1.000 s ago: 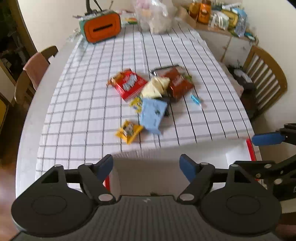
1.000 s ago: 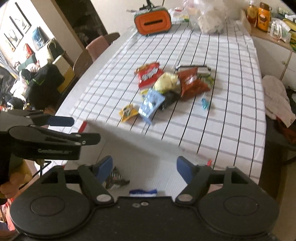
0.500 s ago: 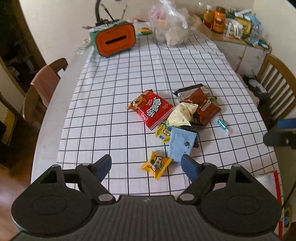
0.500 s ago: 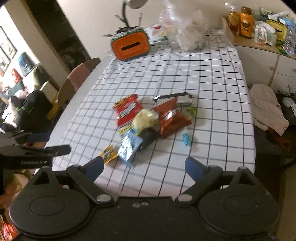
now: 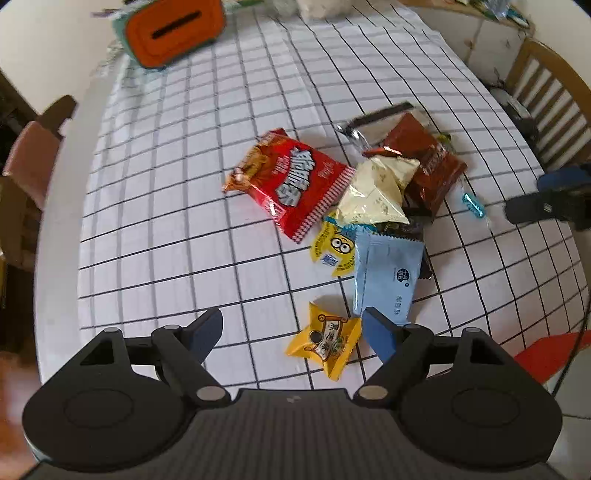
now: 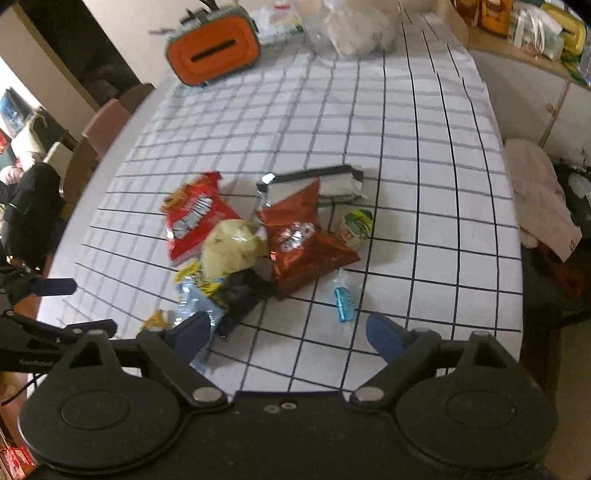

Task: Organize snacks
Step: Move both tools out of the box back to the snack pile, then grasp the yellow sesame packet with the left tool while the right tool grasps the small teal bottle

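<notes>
both grippers pointed steeply down over a table [image 5: 147, 221] under a white grid cloth. the left gripper [image 5: 291, 334] stood spread and empty at the bottom of its frame, with a yellow packet [image 5: 325, 341] lying on the cloth between its fingers, nearer the right one, untouched. the right gripper [image 6: 286, 336] was closing a little but stood wide, nothing between its jaws; a small blue candy [image 6: 343, 299] lay just above the gap. the snacks sat in a loose heap at mid-frame: a red bag [image 5: 291, 184], a cream pouch [image 5: 376, 192] overlapping a brown bag [image 5: 428, 162], a minion packet [image 5: 334, 247], a blue sachet [image 5: 388, 273], a silver pack [image 6: 314, 184] and a green-white cup [image 6: 356, 225]. an orange box [image 5: 173, 33] with a slot stood at the upper left; what it held could not be told. a red-edged shape [image 5: 546, 354] showed at the lower right.
</notes>
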### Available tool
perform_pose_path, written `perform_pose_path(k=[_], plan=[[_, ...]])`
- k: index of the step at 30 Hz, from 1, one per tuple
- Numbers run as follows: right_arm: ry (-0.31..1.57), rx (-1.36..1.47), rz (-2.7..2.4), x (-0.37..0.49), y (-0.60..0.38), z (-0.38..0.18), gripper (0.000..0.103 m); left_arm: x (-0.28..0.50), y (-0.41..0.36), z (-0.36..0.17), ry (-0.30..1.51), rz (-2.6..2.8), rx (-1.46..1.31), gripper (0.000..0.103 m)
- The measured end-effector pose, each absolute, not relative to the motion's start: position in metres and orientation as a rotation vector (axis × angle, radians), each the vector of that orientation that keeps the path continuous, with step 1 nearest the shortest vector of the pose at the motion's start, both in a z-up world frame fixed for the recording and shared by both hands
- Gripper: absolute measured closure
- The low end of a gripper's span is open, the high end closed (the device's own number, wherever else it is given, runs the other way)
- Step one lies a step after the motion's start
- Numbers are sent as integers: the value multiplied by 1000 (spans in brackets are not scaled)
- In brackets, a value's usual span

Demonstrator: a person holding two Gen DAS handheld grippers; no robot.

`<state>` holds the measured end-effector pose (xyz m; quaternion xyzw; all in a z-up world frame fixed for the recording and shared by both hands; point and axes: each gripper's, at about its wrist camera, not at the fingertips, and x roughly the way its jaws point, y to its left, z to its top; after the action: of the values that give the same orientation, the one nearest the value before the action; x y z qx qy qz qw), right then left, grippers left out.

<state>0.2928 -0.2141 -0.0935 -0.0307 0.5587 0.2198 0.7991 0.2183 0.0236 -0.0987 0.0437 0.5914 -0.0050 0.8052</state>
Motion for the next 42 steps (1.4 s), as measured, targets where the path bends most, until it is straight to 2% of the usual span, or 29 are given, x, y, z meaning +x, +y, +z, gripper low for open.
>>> perform_pose_path(k=[2,4,8,13,22,24,27,32,34,38,42], plan=[[1227,-67,449,301,-213,-106,16,225,26,-106,1300,-44,93,21],[1252,-71,433,309,-212,-117,23,231,26,-116,1330,-63,96,21],[1282,-78,402,320,-212,-134,28,238,26,-135,1381,-100,84,21],[1304,-104,391,325,-208,-147,41,237,19,-151,1404,-130,124,21],[1321,-128,369,332,-204,-164,60,239,13,-169,1439,-173,139,22],[1309,-141,368,331,-202,-164,62,240,13,-172,1448,-171,137,27],[1298,-170,367,330,-198,-165,66,242,14,-177,1467,-163,136,40],[1280,-198,344,328,-195,-164,81,244,17,-178,1459,-157,120,53],[1277,-192,329,328,-197,-164,91,245,18,-177,1449,-152,110,59],[1273,-150,310,328,-201,-163,92,247,24,-178,1439,-137,81,66],[1271,-126,301,324,-205,-162,92,246,31,-178,1432,-129,59,67]])
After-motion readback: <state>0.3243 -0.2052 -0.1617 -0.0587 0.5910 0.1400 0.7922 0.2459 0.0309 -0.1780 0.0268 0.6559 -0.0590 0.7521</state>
